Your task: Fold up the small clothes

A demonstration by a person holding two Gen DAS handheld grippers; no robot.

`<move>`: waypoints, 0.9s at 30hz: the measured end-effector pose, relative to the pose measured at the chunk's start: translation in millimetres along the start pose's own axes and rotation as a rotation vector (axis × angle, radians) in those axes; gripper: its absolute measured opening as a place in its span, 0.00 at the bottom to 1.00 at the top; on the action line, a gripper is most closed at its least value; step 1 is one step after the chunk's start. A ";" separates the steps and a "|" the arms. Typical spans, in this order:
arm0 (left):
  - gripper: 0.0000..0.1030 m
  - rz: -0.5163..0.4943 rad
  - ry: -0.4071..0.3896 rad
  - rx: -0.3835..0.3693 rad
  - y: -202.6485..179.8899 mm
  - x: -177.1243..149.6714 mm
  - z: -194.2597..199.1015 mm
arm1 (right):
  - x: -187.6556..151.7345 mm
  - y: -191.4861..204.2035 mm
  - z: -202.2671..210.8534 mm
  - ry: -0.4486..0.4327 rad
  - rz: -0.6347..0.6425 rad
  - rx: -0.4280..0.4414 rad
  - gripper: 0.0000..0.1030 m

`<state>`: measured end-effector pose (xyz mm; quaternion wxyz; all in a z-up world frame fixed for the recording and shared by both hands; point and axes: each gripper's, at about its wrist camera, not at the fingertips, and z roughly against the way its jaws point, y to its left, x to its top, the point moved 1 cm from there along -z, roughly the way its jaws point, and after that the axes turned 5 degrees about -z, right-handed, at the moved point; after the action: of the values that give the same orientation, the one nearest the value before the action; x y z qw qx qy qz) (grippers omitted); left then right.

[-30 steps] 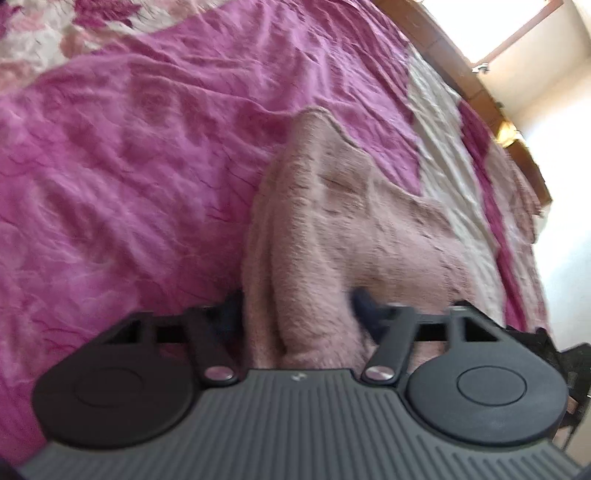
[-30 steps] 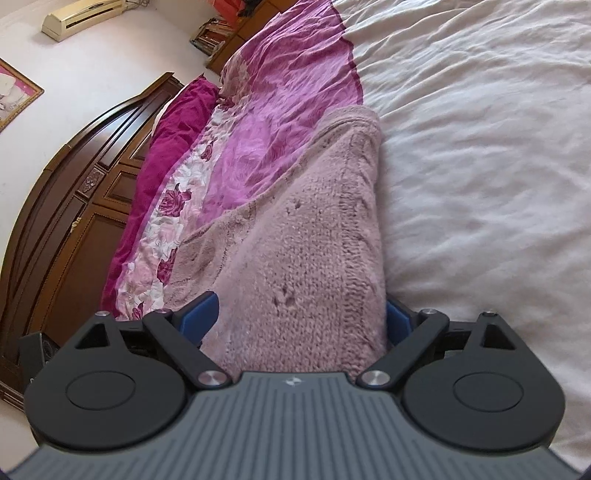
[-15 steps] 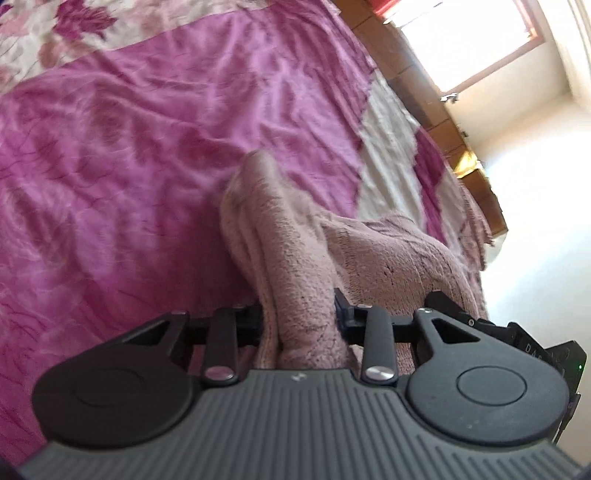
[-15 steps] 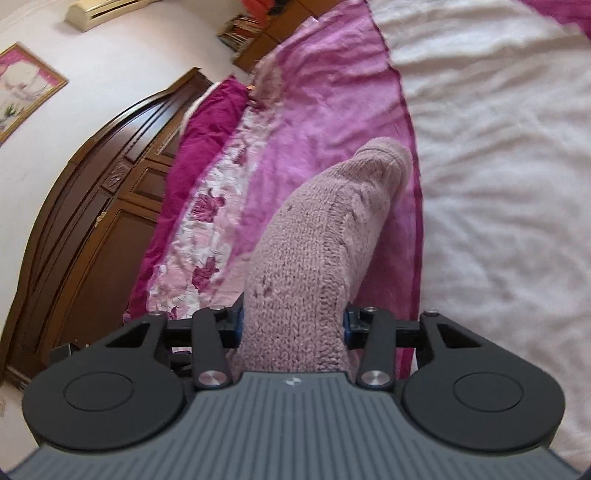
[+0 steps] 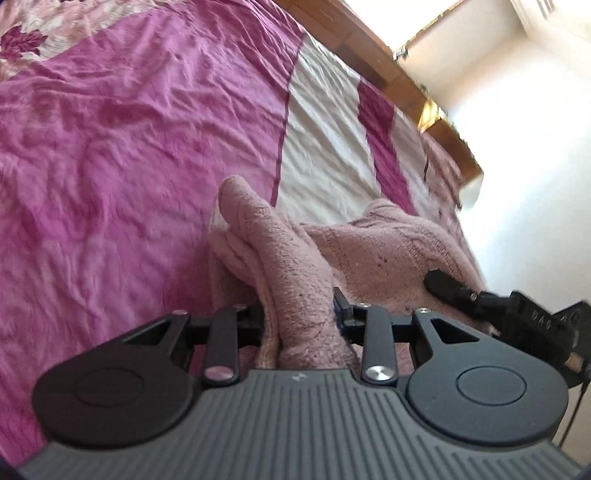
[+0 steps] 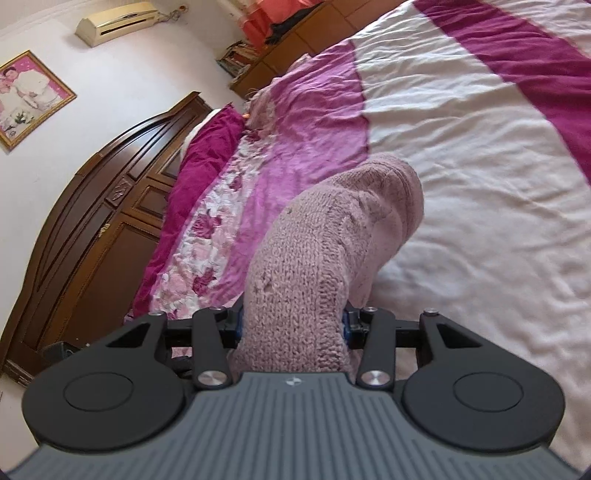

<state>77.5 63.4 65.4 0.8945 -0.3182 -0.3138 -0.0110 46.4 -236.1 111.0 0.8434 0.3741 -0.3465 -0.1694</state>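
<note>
One bed (image 6: 461, 155) fills both views, its magenta, white and floral bedspread (image 5: 129, 147) rumpled, a dark wooden headboard (image 6: 92, 229) and framed photo (image 6: 26, 96) beyond. A dusty-pink knitted sweater (image 6: 325, 236) hangs bunched above it, running lengthwise away from each camera. Left gripper (image 5: 299, 317) and right gripper (image 6: 291, 321) both pinch its folds between their fingers.

I see a bed (image 6: 461, 122) under a magenta-and-white cover with a floral band. Behind it stands a dark carved wooden headboard (image 6: 92, 229). On the pale wall (image 6: 122, 77) hang a gilt-framed photo (image 6: 26, 98) and an air conditioner (image 6: 118, 20). A wooden cabinet (image 6: 295, 44) stands beyond the bed. From my left camera, a window (image 5: 476, 22) glares bright above a wooden footboard (image 5: 388, 70).
</note>
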 end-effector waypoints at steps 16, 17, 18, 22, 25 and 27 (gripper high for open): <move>0.53 -0.117 0.099 0.173 1.1 -47.6 -30.8 | -71.0 -103.2 7.8 0.009 -0.168 -0.148 0.62; 0.53 -0.123 0.095 0.178 0.2 -48.5 -29.1 | -72.1 -102.2 10.3 0.004 -0.162 -0.149 0.64; 0.53 -0.129 0.094 0.184 -1.7 -47.8 -28.8 | -73.0 -101.2 11.7 0.001 -0.156 -0.153 0.65; 0.53 -0.193 0.082 0.233 -12.8 -50.0 -19.2 | -73.9 -91.8 21.6 -0.019 -0.128 -0.170 0.67; 0.63 -0.252 0.064 0.295 -21.6 -53.0 -11.4 | -76.5 -84.0 32.6 -0.040 -0.108 -0.183 0.69; 0.64 -0.286 0.054 0.325 -25.5 -55.7 -5.9 | -78.2 -78.3 41.0 -0.058 -0.090 -0.187 0.71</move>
<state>30.4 29.6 44.5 0.9316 -0.1216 -0.3291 -0.0954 -39.8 -266.4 36.2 0.8558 0.3038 -0.3365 -0.2493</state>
